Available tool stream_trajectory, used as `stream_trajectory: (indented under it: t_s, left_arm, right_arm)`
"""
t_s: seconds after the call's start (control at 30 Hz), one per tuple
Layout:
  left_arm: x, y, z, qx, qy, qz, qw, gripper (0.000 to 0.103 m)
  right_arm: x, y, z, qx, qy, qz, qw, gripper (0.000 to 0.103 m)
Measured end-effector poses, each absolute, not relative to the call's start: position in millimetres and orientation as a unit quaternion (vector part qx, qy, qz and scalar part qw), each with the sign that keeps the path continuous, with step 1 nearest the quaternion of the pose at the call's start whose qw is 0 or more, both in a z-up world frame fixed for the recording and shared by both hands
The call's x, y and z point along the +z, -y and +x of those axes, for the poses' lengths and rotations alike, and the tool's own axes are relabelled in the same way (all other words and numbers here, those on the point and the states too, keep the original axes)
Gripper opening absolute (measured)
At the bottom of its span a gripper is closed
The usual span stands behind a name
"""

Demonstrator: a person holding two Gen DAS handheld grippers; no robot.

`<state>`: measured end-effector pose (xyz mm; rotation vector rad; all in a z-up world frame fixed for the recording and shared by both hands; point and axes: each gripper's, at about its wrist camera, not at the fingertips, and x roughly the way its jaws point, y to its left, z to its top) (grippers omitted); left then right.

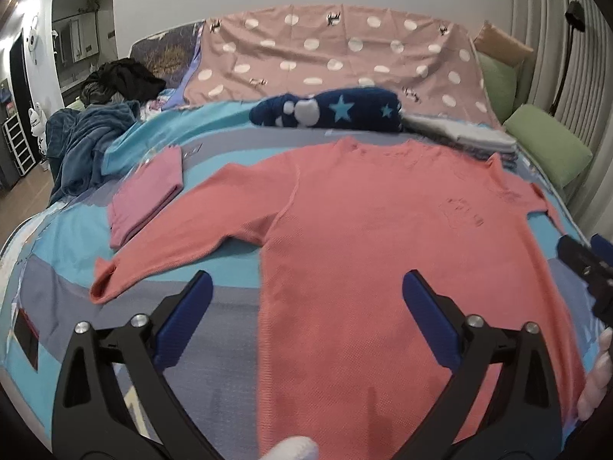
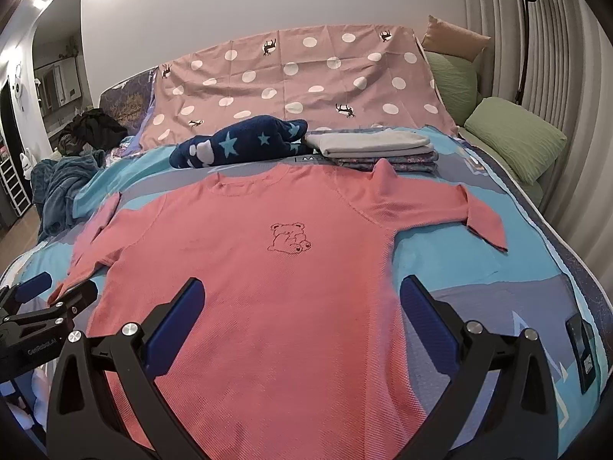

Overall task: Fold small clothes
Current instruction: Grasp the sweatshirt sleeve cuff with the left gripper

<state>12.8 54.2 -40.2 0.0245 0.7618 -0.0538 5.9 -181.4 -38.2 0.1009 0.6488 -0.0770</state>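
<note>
Hovering wide open, both: left gripper over shirt's left side seam, right gripper over right hem area, nothing between jaws. Pink shirt flat on striped bedspread, bear print up. Looks soft, light, limp knit; pinch at hem corner or shoulder seam. Hem cut off below frame. Far right sleeve already bent over. Beyond: folded stack, star blanket.

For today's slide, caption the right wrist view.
Open right gripper hovers over a pink sweater spread flat on the bed.
</note>
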Motion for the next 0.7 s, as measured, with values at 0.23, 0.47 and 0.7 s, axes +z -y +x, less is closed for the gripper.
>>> stream_trajectory:
  t_s: [0.23,0.47,0.7]
  left_arm:
    - [-78.2,-135.4,45.2,-0.014,-0.448,-0.109,0.887,0.038]
    - [-111.7,-262.4,70.0,0.182,-0.474,-0.107,0.854,0.038]
    - [-158.2,-332.3,93.3,0.222,-0.53,-0.145,0.806,0.039]
  right_arm:
    - [-42.9,177.9,12.8,-0.042,-0.328,0.041,0.943,0.102]
    - [-48.8,182.0,19.8,-0.053,-0.337,0.045,0.939,0.102]
    - [-54.7,178.4,25.9,-0.05,-0.348,0.047,0.935,0.102]
